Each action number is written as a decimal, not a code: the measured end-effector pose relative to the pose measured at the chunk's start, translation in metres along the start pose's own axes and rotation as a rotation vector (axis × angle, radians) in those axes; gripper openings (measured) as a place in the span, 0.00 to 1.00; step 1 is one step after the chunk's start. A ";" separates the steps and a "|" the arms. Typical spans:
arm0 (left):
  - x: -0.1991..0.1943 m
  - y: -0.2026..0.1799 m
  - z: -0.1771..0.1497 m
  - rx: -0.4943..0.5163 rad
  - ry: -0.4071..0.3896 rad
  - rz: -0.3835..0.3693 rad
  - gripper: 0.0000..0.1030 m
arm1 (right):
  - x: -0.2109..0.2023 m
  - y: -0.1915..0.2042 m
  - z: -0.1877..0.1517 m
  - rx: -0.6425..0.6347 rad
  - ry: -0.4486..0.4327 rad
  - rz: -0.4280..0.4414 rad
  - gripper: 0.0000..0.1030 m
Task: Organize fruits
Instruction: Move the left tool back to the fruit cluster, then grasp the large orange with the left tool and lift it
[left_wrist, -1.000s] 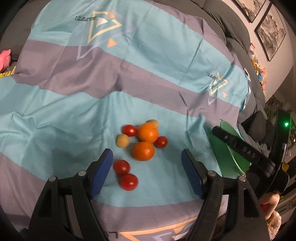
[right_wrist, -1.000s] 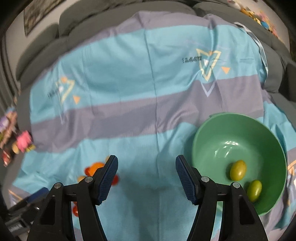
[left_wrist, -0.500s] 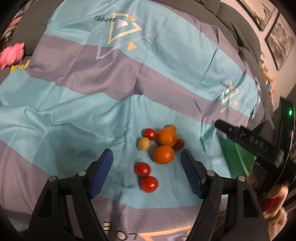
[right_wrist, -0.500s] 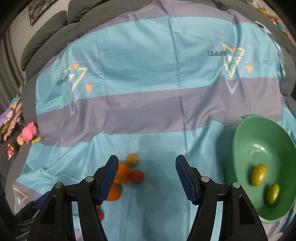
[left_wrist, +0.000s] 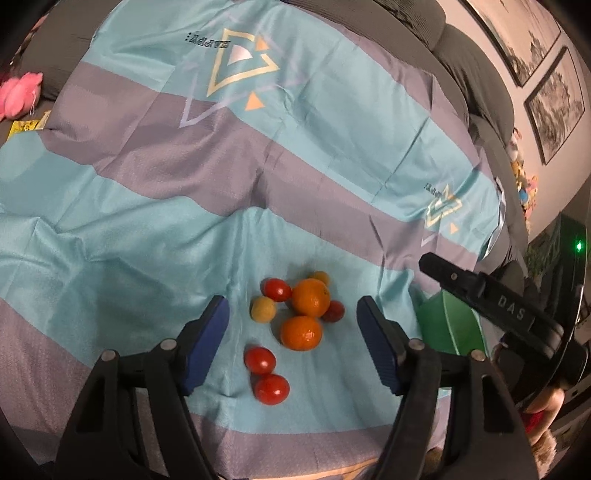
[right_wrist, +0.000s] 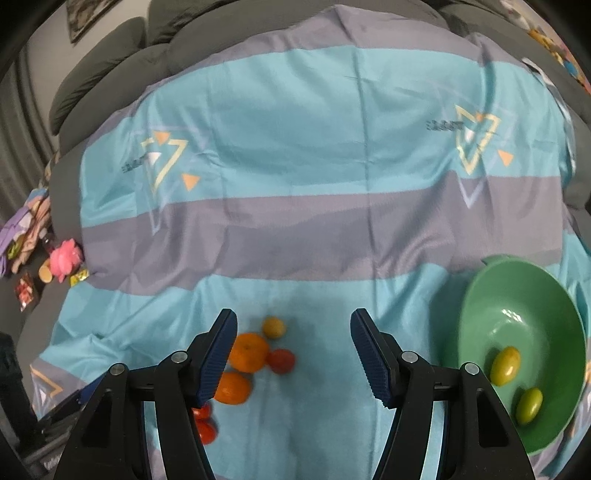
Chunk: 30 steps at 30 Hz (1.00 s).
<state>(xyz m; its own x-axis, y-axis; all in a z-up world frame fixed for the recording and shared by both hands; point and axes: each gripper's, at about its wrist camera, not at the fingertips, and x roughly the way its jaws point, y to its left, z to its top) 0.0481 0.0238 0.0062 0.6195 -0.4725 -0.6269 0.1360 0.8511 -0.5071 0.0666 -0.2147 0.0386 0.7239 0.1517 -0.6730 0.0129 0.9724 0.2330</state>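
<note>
A cluster of fruit lies on the teal and grey cloth (left_wrist: 147, 229): two oranges (left_wrist: 311, 297), several red tomatoes (left_wrist: 260, 360) and two small yellow fruits (left_wrist: 263, 310). My left gripper (left_wrist: 291, 314) hovers above the cluster, its jaws closing with nothing pressed between them. The right gripper's black finger (left_wrist: 480, 295) crosses the right side in front of the green bowl (left_wrist: 448, 328). In the right wrist view my right gripper (right_wrist: 293, 325) is open and empty above the cloth, with the oranges (right_wrist: 251, 351) by its left finger. The green bowl (right_wrist: 476, 302) at right holds two yellow-green fruits (right_wrist: 505, 365).
The cloth covers a dark grey sofa (right_wrist: 110, 66) with cushions behind. A pink plush toy (right_wrist: 66, 260) and small packets lie off the cloth's left edge. Framed pictures (left_wrist: 554, 99) hang on the wall at right.
The right gripper has swung left: the bowl slid to the right edge and the fruit cluster came into view. The left gripper's fingers stand slightly closer together and its view has rolled a little.
</note>
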 end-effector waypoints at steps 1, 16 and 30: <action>-0.001 0.002 0.000 -0.001 -0.002 0.011 0.68 | 0.000 0.002 0.000 -0.003 -0.001 0.012 0.64; 0.012 0.009 0.005 -0.008 0.057 0.074 0.35 | 0.030 0.010 -0.018 -0.010 0.127 0.176 0.45; 0.097 -0.030 -0.012 0.167 0.288 0.125 0.37 | 0.104 0.004 -0.012 0.004 0.320 0.165 0.45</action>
<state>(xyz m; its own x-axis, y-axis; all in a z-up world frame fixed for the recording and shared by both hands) 0.0942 -0.0500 -0.0466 0.3990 -0.3873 -0.8312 0.2121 0.9208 -0.3273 0.1331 -0.1931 -0.0387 0.4634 0.3554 -0.8117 -0.0829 0.9294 0.3596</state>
